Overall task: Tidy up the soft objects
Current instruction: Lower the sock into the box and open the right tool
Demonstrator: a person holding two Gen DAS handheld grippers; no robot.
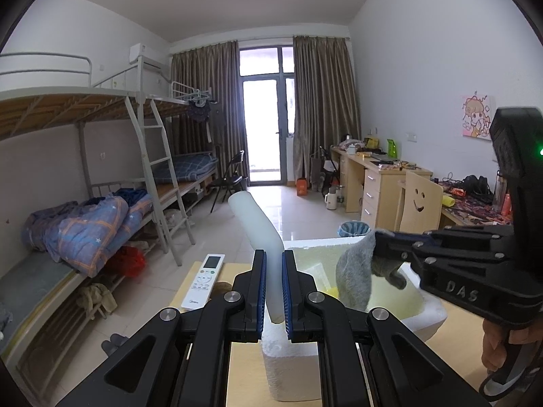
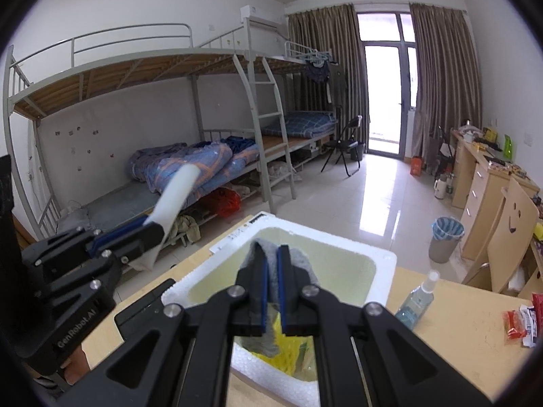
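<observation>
My left gripper (image 1: 272, 254) is shut on a white foam tube (image 1: 258, 227) that points up and away, held over the near left corner of a white foam box (image 1: 427, 315). It also shows in the right wrist view (image 2: 149, 229), with the foam tube (image 2: 176, 193) slanting up. My right gripper (image 2: 270, 251) is shut on a grey sock (image 2: 298, 264) above the foam box (image 2: 383, 271). In the left wrist view the right gripper (image 1: 376, 240) holds the grey sock (image 1: 354, 278) hanging into the box. A yellow item (image 2: 288, 346) lies inside the box.
The box stands on a wooden table (image 2: 458, 332). A white remote (image 1: 203, 281) lies at the left of the table. A blue spray bottle (image 2: 415, 300) and red snack packets (image 2: 517, 325) lie at the right. A black device (image 2: 142, 312) sits left of the box.
</observation>
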